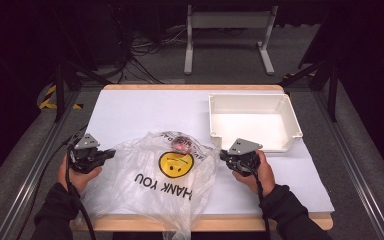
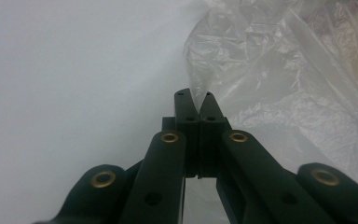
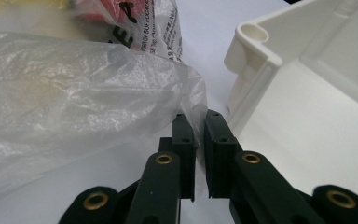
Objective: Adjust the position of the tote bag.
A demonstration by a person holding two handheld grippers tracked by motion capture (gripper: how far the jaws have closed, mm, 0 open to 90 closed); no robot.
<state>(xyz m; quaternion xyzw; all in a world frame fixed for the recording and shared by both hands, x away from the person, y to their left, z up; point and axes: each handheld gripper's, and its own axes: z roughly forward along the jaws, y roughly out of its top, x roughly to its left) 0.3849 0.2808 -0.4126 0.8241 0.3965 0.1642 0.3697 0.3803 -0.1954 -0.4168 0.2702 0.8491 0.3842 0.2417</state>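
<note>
A clear plastic bag (image 1: 145, 187) with a yellow smiley and "THANK YOU" print lies on the white table (image 1: 130, 107). A small red thing (image 1: 182, 144) shows through its far end. My left gripper (image 1: 111, 152) is at the bag's left edge. In the left gripper view, the left gripper (image 2: 196, 100) is shut on a fold of the bag (image 2: 279, 84). My right gripper (image 1: 223, 155) is at the bag's right edge. In the right gripper view, the right gripper (image 3: 199, 123) pinches the film of the bag (image 3: 74, 84), with its jaws a sliver apart.
A white plastic bin (image 1: 252, 97) stands at the table's far right, just beyond my right gripper; its near corner (image 3: 254, 44) is close to the jaws. The bag's bottom hangs over the table's near edge. Dark floor, cables and a stand lie behind the table.
</note>
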